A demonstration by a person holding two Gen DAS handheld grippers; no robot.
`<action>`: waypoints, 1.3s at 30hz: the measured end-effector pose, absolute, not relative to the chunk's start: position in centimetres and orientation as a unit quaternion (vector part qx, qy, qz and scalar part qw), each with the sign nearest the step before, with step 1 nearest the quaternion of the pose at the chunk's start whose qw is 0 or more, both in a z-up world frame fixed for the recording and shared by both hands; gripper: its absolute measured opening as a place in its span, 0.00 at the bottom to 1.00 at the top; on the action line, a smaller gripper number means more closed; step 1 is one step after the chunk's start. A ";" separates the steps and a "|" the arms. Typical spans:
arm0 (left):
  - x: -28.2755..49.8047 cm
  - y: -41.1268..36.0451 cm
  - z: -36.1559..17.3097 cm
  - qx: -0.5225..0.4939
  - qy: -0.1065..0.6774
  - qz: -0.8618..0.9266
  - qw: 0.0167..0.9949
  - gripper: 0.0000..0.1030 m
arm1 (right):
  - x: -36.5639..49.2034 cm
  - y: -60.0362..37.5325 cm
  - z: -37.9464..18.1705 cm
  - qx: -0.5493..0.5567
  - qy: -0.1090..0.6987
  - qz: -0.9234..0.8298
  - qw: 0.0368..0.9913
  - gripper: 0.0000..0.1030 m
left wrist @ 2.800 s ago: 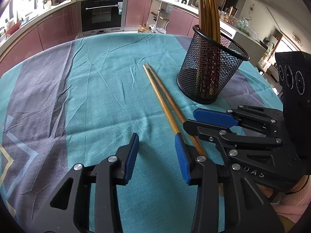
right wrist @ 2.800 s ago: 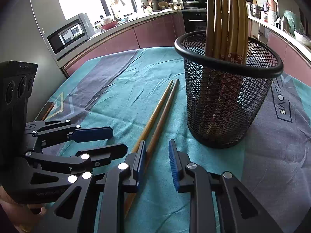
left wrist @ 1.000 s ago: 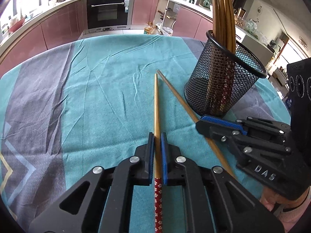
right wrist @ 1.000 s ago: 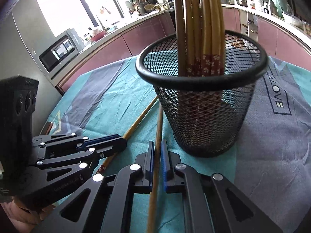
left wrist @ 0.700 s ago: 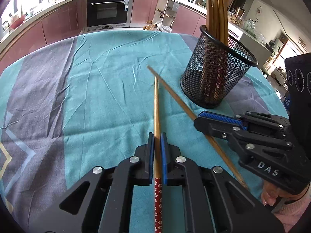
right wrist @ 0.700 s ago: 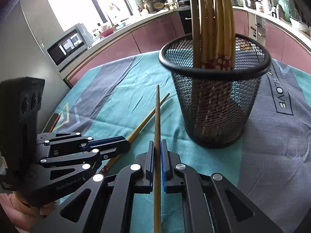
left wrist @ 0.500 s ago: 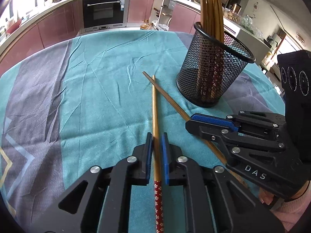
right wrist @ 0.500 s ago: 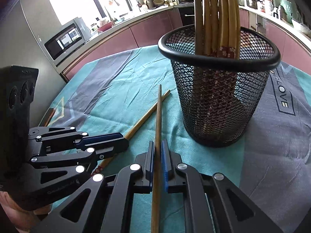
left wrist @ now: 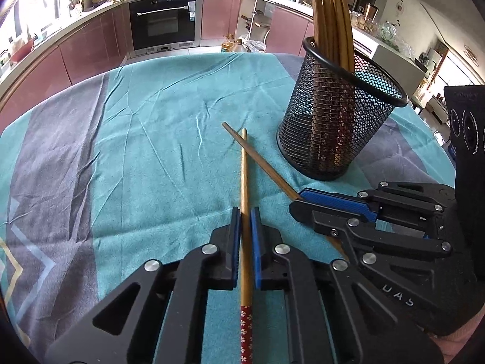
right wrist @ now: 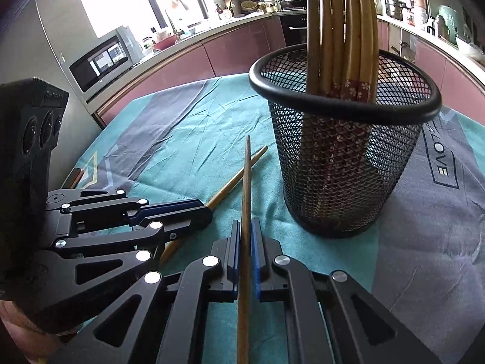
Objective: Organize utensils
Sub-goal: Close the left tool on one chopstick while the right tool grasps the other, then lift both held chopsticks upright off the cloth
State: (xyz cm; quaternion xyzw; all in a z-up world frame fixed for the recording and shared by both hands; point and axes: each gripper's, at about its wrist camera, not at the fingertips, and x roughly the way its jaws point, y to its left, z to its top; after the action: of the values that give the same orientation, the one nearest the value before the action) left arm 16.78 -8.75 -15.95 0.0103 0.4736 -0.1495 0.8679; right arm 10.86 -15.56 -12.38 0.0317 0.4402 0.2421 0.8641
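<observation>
My left gripper (left wrist: 245, 215) is shut on a wooden chopstick (left wrist: 244, 179) with a red flowered end. My right gripper (right wrist: 245, 227) is shut on a second wooden chopstick (right wrist: 246, 182). The two sticks cross near their far tips, low over the teal cloth. In the left wrist view the right gripper (left wrist: 298, 201) sits to the right, holding its chopstick (left wrist: 260, 163). In the right wrist view the left gripper (right wrist: 206, 212) is at the left with its chopstick (right wrist: 233, 183). A black mesh cup (left wrist: 336, 121) with several chopsticks stands upright just right of the tips; it also shows in the right wrist view (right wrist: 342, 163).
A teal and grey tablecloth (left wrist: 136, 139) covers the round table. Kitchen counters, an oven (left wrist: 163, 24) and a microwave (right wrist: 103, 57) lie beyond the table's edge.
Both grippers closed, each on one of the two chopsticks that lay side by side. The sticks have since been lifted slightly and swung so that their tips cross near the mesh cup.
</observation>
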 end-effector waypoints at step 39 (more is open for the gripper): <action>11.9 -5.4 -8.0 -0.041 0.406 -0.208 0.889 0.07 | 7.0 -19.0 -5.8 0.069 0.357 0.278 0.889 0.06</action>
State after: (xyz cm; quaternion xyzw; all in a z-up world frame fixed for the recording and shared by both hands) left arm 11.91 -5.44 -8.05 -0.0410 0.4055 -0.2085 0.8891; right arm 6.99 -18.97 -5.80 0.0692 0.3570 0.2780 0.8891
